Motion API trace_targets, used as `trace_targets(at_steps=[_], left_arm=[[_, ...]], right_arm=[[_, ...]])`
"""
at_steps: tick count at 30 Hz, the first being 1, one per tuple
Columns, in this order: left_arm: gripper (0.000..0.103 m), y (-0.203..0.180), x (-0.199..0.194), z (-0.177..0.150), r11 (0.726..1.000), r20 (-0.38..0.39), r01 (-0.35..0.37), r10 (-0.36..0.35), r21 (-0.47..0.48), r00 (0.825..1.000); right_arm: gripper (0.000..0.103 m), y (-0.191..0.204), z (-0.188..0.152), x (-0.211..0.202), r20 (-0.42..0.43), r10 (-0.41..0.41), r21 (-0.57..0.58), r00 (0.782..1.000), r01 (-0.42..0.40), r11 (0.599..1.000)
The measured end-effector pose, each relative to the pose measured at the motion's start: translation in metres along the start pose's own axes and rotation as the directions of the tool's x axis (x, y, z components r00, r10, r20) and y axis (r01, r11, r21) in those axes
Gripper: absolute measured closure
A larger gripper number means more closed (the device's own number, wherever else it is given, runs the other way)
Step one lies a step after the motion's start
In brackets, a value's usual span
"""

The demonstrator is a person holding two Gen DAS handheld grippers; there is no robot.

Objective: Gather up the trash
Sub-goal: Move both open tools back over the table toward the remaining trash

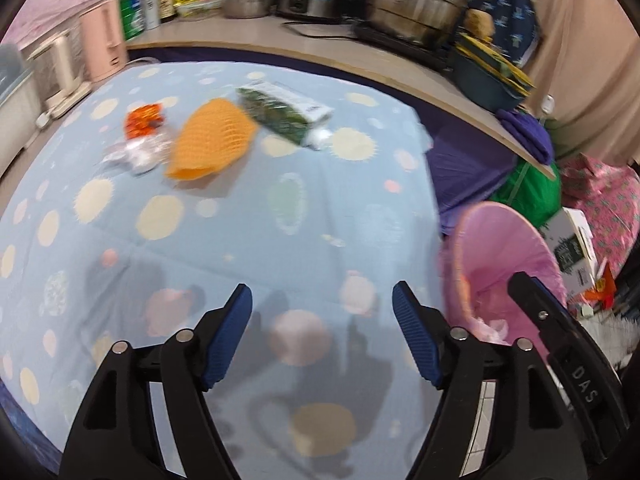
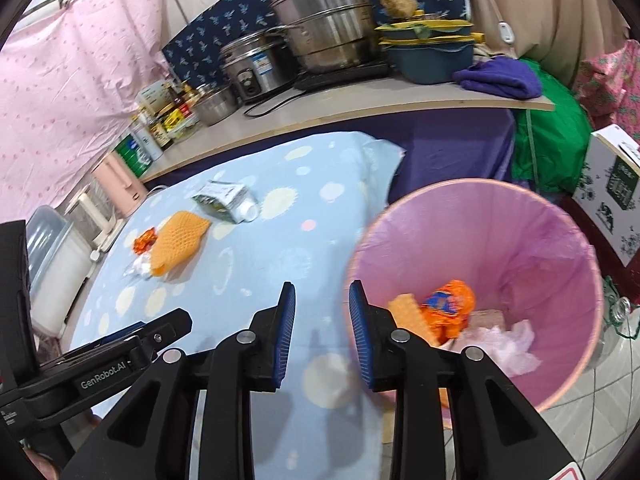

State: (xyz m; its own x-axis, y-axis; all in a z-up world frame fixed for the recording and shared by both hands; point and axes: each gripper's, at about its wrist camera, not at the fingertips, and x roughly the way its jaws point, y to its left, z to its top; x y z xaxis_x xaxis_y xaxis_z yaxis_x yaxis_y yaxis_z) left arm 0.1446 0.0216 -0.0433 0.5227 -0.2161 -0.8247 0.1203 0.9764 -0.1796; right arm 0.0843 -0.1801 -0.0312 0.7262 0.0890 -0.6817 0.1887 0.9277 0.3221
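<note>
On the blue spotted tablecloth lie an orange foam net, a green and white carton, an orange wrapper and clear crumpled plastic. They also show in the right wrist view: net, carton, wrapper. A pink-lined bin stands off the table's right edge; it holds an orange wrapper, a foam piece and pale plastic. My left gripper is open and empty above the cloth. My right gripper is open and empty by the bin's rim.
A counter behind the table carries steel pots, a rice cooker, bottles and a blue basin. A pink kettle and a heater stand at the far left. A printed box and green bag sit right of the bin.
</note>
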Motion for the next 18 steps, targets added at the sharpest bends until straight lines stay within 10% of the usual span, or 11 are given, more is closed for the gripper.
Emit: trace_targets(at_steps=[18], left_arm=[[0.020, 0.176, 0.010, 0.030, 0.945, 0.006, -0.165, 0.174, -0.282, 0.985]], right_arm=[[0.066, 0.147, 0.012, 0.114, -0.156, 0.205, -0.047, 0.966, -0.214, 0.976]])
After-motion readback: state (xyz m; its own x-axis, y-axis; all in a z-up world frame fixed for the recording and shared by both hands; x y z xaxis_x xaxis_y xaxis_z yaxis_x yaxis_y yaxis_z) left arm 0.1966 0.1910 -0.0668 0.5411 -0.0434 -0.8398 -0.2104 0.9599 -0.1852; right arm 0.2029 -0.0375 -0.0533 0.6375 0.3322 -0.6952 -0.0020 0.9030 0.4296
